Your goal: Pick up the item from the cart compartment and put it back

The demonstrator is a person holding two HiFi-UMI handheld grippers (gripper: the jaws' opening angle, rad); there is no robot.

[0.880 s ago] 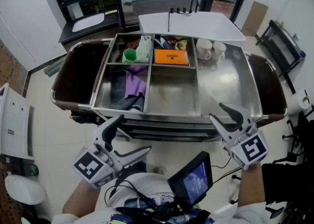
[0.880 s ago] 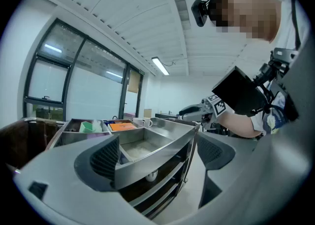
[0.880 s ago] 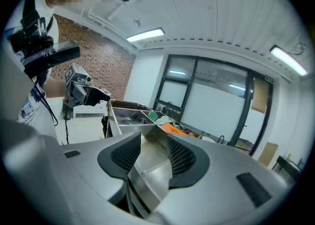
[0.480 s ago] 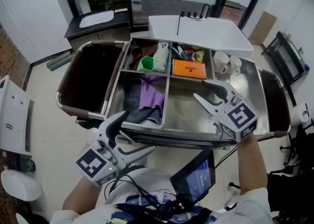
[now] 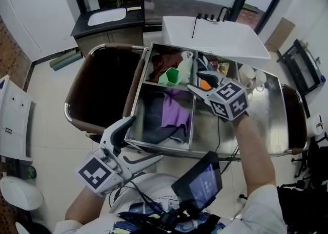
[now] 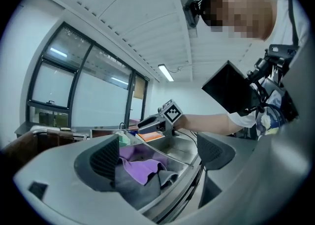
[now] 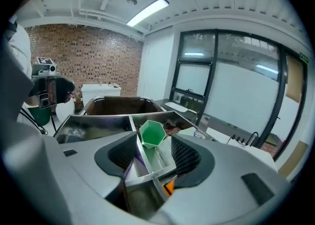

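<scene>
While reaching far over the steel cart (image 5: 134, 97) with the right gripper (image 5: 195, 81), tilts it nose-down above the crossing of the dividers, forearm stretched long across the near middle compartment. Holds the left gripper (image 5: 146, 138) back at the cart's near rim, level, its fingers (image 6: 106, 160) spread wide with nothing between them. Shows the right fingers (image 7: 184, 157) only a little apart, gripping nothing, with a divider's top edge seen through the gap and running on toward the cup. Finds the green cup (image 5: 170, 77) in the far left compartment, tipped over with its mouth facing the right gripper, just beyond the fingertips and not touching them. Has a pale container (image 5: 185, 66) just beside the cup, an orange box (image 5: 206, 85) partly under the right gripper, a purple cloth (image 5: 174, 115) over a grey cloth (image 5: 154, 123) in the near left compartment, and two mugs (image 5: 251, 74) at the far right.
</scene>
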